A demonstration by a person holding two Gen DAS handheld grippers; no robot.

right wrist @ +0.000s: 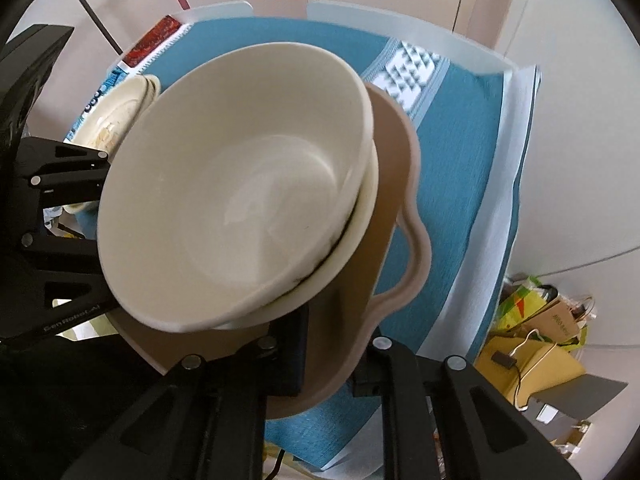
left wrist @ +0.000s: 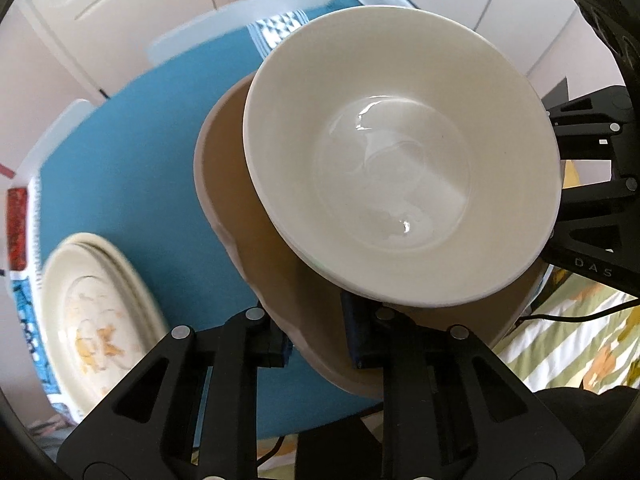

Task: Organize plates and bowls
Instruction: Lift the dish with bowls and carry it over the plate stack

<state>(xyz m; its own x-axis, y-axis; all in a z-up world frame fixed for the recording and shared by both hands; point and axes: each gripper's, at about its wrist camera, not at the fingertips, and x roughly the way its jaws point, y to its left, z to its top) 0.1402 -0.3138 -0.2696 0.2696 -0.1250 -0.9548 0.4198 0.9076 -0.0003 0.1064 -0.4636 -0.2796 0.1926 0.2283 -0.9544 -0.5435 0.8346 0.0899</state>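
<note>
A brown tray [left wrist: 240,216] with a wavy raised rim carries stacked cream bowls [left wrist: 400,160]. It is tilted above a blue table mat [left wrist: 140,168]. My left gripper [left wrist: 320,344] is shut on the tray's near rim. My right gripper [right wrist: 328,356] is shut on the opposite rim of the tray [right wrist: 396,184], and the bowls [right wrist: 240,192] fill the right wrist view. Each gripper shows at the side of the other's view. A stack of patterned plates [left wrist: 92,320] lies on the mat at the left, also seen in the right wrist view [right wrist: 108,120].
A pale table edge [left wrist: 200,36] borders the mat. A red packet [left wrist: 17,228] lies near the plates. A striped bedspread [left wrist: 568,344] is at the lower right. Bags and cardboard boxes [right wrist: 540,320] sit on the floor beside the table.
</note>
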